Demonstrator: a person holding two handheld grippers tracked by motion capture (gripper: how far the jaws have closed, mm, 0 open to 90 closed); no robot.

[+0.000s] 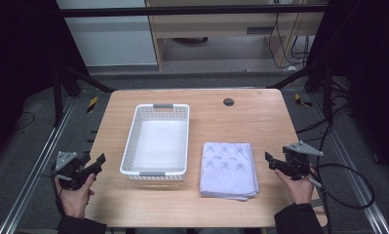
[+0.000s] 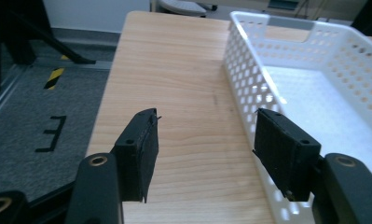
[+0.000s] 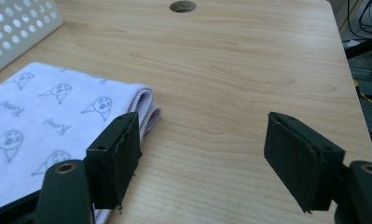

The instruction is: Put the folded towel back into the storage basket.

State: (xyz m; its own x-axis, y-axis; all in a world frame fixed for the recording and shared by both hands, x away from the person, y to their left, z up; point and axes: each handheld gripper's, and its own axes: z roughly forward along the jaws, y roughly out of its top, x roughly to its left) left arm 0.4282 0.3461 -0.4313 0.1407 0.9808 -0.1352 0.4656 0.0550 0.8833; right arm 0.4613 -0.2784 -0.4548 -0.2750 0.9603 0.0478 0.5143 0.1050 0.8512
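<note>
Black hand-held gripper (image 1: 97, 163) pair, grey three-cornered plates, trailing cables, dark sleeves.

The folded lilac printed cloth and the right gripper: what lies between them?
Bare wooden table, seen from the high view, separates the folded lilac printed cloth from the open right gripper.

**Bright counter, dark edges**

From up high, I see soft light from above on the counter (image 1: 260, 122). The sides of the room are very dark. The white basket (image 1: 155, 171) drops a small, pale shadow. That picture is a bit fuzzy. Looking along my left hand-held gripper (image 2: 204, 144), the basket's floor glares white. My black pads (image 3: 116, 154) look dark and slightly blurry up close.
</note>
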